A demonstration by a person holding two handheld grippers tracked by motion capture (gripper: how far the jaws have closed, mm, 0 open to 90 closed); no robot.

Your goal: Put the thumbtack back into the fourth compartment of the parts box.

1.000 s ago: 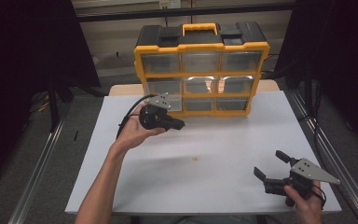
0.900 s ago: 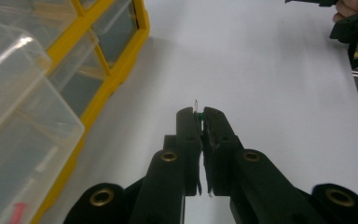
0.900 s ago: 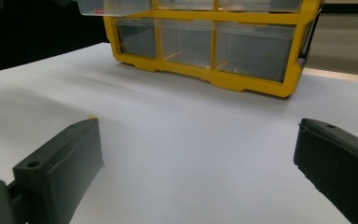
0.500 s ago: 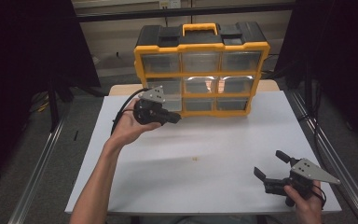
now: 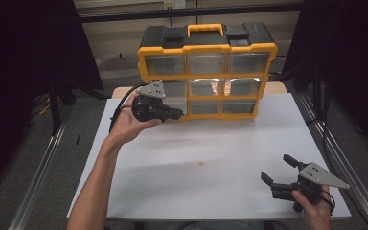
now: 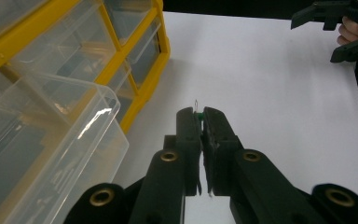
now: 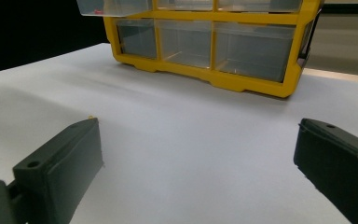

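A yellow organiser (image 5: 206, 48) with clear drawers stands at the back of the white table (image 5: 211, 143). Its middle-left drawer (image 6: 51, 140) is pulled out. My left gripper (image 5: 176, 114) hovers right in front of that drawer, above the table. In the left gripper view its jaws (image 6: 200, 114) are shut on a tiny green-headed pin (image 6: 198, 113) whose thin wire pokes out past the tips. My right gripper (image 5: 276, 167) rests open near the table's front right corner, with nothing between its jaws (image 7: 198, 163).
A small orange speck (image 5: 201, 163) lies on the table's middle, close to the right gripper's left jaw (image 7: 91, 117). The pulled-out drawer (image 7: 114, 7) holds something small and red. Metal rails run along both sides of the table.
My left hand has risen and drawn back toward the organiser's open drawer, jaws still shut on the pin. The right gripper has stayed where it was.
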